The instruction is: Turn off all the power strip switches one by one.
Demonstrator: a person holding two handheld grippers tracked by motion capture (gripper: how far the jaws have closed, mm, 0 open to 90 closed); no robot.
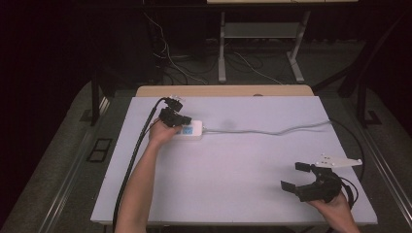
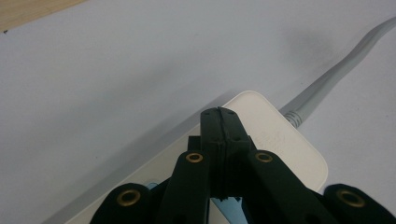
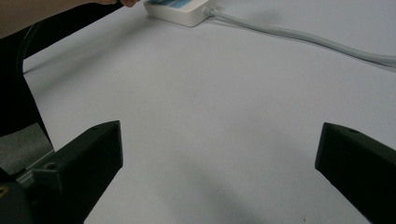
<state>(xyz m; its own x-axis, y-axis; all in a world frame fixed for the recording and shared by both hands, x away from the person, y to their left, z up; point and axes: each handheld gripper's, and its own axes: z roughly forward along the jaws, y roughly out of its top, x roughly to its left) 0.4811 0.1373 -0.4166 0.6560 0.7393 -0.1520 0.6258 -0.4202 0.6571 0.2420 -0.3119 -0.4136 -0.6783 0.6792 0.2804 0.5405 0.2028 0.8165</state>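
Power strip [image 1: 190, 130] far left, under closed, empty left gripper [image 1: 171, 118]; may skid if pressed off-centre. Right gripper [image 1: 297, 177] wide open, empty, near right.

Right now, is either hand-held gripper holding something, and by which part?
Nothing is held. The left hand-held gripper is shut, empty, over the white power strip. The right hand-held gripper is open and empty.

Black tongs [image 2: 219, 116], brass-ringed screws
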